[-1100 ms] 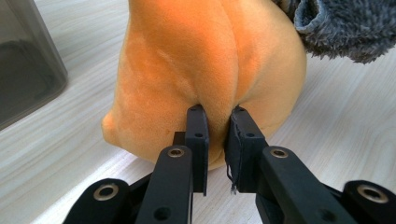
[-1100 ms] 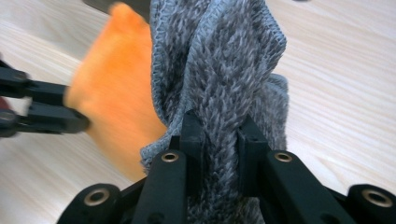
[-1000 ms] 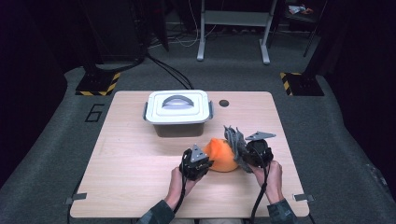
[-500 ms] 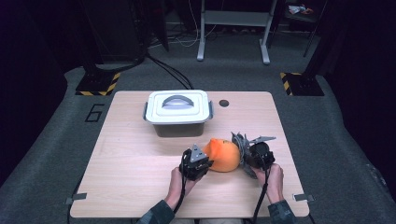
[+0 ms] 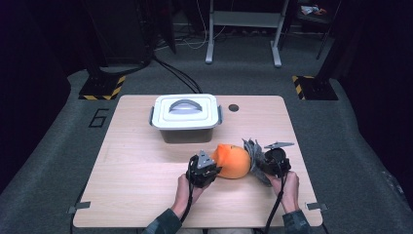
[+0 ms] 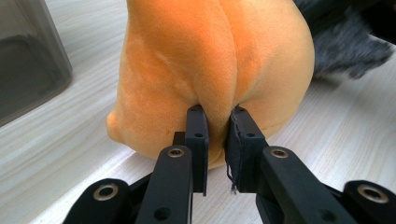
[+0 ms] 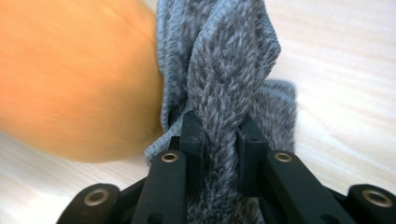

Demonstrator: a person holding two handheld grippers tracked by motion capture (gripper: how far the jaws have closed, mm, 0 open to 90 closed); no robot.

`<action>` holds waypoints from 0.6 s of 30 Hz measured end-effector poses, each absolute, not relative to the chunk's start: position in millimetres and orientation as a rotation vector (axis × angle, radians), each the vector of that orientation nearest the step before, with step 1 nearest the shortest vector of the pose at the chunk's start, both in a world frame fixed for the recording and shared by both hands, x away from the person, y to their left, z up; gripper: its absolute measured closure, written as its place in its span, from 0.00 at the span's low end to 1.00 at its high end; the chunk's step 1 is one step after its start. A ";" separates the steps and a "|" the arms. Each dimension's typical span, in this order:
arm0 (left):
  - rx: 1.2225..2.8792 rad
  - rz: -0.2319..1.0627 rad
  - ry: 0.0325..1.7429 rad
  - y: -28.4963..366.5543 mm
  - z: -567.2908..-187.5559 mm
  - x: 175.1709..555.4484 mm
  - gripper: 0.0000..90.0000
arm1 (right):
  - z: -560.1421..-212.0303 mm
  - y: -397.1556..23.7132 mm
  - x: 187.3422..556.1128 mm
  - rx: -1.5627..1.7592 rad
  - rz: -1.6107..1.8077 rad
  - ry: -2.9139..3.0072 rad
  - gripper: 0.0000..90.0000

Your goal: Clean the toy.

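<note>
Orange plush (image 5: pixel 233 161): L gripper (image 6: pixel 217 140) fingers pinch its fold; R gripper (image 7: pixel 219 140) fingers clamp grey knit (image 7: pixel 224 70).

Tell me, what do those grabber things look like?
Both tongs, left and right, are black, with two flat jaws on bars joined by round silver rivets. Each has a grey three-cornered plate on top and a black cable trailing back. The person wears dark sleeves.

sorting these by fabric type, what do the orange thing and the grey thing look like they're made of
Orange thing: soft plush, seemingly a short velvety nap over stuffing; it puckers where it is pinched, with a seam down the middle. Grey thing: knitted fabric, likely wool or acrylic; mottled fuzzy yarn with a stitched edge.
</note>
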State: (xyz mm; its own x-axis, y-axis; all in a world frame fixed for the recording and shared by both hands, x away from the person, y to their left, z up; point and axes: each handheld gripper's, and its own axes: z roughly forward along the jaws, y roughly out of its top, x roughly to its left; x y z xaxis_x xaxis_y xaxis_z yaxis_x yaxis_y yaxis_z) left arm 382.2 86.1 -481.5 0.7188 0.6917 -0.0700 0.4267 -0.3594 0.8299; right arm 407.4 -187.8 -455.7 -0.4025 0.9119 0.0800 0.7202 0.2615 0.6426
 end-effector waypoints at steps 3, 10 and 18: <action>2.008 0.369 0.853 85.6 -481.3 381.7 0.88 | -441.8 -189.1 402.4 1.483 0.939 2.203 0.85; 2.011 0.375 0.852 85.5 -481.2 381.7 0.88 | -408.6 -168.6 387.8 1.340 1.044 2.222 0.85; 2.008 0.376 0.844 88.4 -481.9 382.8 0.82 | -422.7 -151.7 395.9 1.337 0.981 2.256 0.85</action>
State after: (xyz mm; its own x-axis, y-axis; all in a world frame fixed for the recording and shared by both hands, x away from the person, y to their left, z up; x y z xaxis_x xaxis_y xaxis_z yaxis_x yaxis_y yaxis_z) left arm 382.8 88.4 -481.9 0.7211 0.6903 -0.0596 0.4174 -0.3642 0.8325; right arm 395.9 -151.7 -422.7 -0.4992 0.8648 0.0545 0.6296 0.3188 0.7085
